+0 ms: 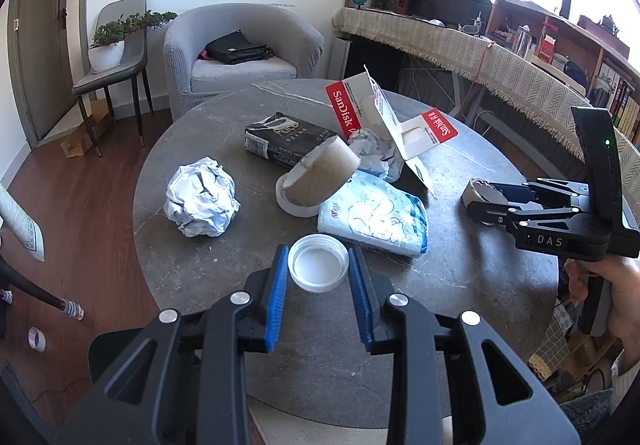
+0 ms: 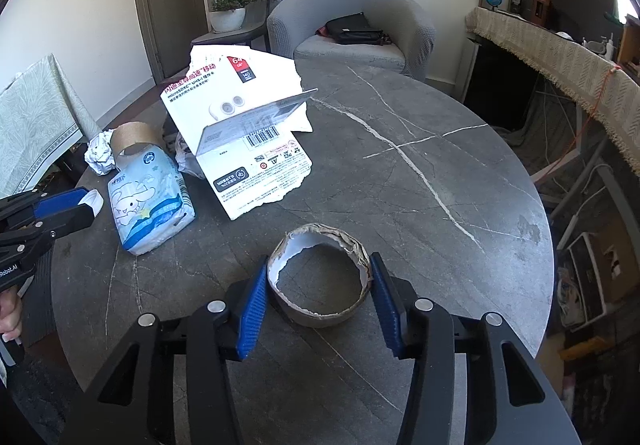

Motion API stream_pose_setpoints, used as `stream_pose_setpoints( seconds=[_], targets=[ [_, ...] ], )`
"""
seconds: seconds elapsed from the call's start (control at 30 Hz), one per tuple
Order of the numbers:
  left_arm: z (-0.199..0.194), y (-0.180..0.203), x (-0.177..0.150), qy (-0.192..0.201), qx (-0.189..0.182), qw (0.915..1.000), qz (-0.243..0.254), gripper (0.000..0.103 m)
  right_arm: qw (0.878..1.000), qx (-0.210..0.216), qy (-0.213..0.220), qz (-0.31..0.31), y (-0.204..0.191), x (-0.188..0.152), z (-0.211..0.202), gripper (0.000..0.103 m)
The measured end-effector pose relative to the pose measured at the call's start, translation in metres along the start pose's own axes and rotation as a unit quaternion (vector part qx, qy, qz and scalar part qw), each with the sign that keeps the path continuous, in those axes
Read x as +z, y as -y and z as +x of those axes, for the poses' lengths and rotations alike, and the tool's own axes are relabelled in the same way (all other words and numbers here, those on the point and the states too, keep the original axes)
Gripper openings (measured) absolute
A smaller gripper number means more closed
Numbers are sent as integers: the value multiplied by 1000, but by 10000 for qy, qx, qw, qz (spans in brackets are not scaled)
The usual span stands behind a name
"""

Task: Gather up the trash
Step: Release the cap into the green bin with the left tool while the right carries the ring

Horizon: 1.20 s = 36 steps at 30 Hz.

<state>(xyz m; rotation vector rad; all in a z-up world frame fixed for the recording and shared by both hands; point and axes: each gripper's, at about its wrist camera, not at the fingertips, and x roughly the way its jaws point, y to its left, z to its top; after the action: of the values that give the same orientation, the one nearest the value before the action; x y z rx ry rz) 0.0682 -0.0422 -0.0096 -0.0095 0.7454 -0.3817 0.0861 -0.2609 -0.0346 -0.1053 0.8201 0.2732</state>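
A white bottle cap [image 1: 319,263] sits open side up between the blue pads of the left gripper [image 1: 319,273]. The pads stand just beside its rim on either side, and whether they already press it I cannot tell. The right gripper [image 2: 320,285] brackets a torn cardboard tape ring [image 2: 320,277] the same way, pads at or very near its wall, contact unclear; the ring rests on the grey marble table [image 2: 440,165].

Ahead of the left gripper lies a pale blue tissue pack [image 1: 374,219], and past it a cardboard tube [image 1: 320,175] leans on a white ring. Left of that is a crumpled paper ball [image 1: 201,196]; farther on are a dark coffee packet [image 1: 284,139], another paper wad and torn SanDisk card packaging [image 1: 380,113].

No bin or bag that I can identify shows in either view. Judging from this, collection has barely begun: two pieces are being taken and at least six more remain on the table.
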Motion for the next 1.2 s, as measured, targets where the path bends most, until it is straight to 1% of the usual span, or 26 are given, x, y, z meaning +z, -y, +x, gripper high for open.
stream_pose_setpoints(
  seconds=[0.17, 0.3, 0.57, 0.8, 0.97, 1.03, 1.2],
  targets=[
    [-12, -9, -1, 77, 86, 9999, -29, 33, 9997, 160, 182, -50, -16, 11, -9, 49],
    [-23, -22, 0, 137, 186, 9997, -87, 33, 9993, 255, 192, -192, -36, 18, -12, 49],
    [-43, -62, -4, 210, 404, 9984, -332, 33, 9973, 523, 373, -367, -75, 37, -16, 49],
    [-53, -106, -16, 81, 693, 9962, -525, 33, 9929, 847, 592, -589, -121, 56, -18, 49],
    [-59, -136, -30, -32, 850, 9940, -686, 33, 9890, 1089, 636, -775, -157, 66, -12, 49],
    [-60, -148, -37, -111, 864, 9931, -790, 32, 9873, 1178, 643, -846, -172, 70, -9, 49],
    [-59, -180, -55, -391, 1059, 9884, -1015, 33, 9830, 1390, 623, -1021, -204, 74, 0, 49]
  ],
)
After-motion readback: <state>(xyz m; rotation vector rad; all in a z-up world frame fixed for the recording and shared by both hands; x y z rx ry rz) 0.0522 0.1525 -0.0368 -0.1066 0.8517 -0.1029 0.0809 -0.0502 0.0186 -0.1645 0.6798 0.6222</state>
